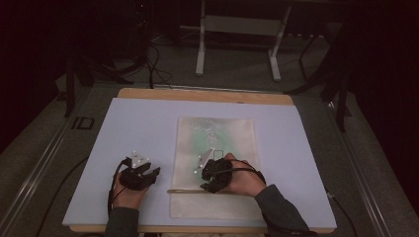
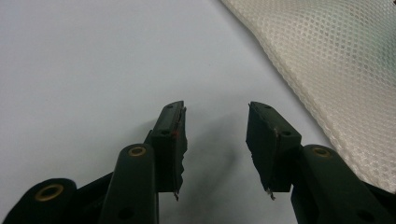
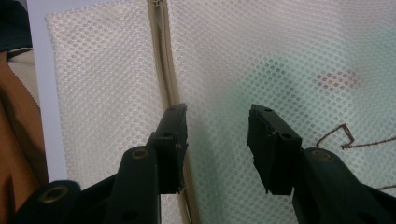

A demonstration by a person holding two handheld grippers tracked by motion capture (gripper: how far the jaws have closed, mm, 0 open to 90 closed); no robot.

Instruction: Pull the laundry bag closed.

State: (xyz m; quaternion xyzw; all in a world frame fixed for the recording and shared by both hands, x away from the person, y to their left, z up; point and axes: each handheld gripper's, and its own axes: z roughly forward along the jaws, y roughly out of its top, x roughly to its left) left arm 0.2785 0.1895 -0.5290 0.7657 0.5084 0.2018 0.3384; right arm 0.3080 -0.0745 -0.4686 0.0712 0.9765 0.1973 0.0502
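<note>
1. A flat, cream-white mesh laundry bag (image 1: 215, 148) with a beige zipper is seen lying on the pale lilac-white sheet (image 1: 138, 123) that covers the wooden table (image 1: 148, 93); it is placed slightly right of the sheet's middle, its near edge close to the person's side.
2. Something green is made out faintly through the mesh of the bag's far half.
3. The beige zipper (image 3: 164, 51) is seen running across the bag's near part.
4. The right gripper (image 3: 217, 140) is held over the bag. Its jaws are parted, with nothing clamped between them; the left-hand jaw in the right gripper view is set right at the zipper line.
5. The left gripper (image 2: 215, 140) is held over the bare sheet, just beside the bag's left edge. Its jaws are likewise apart and nothing is gripped.
</note>
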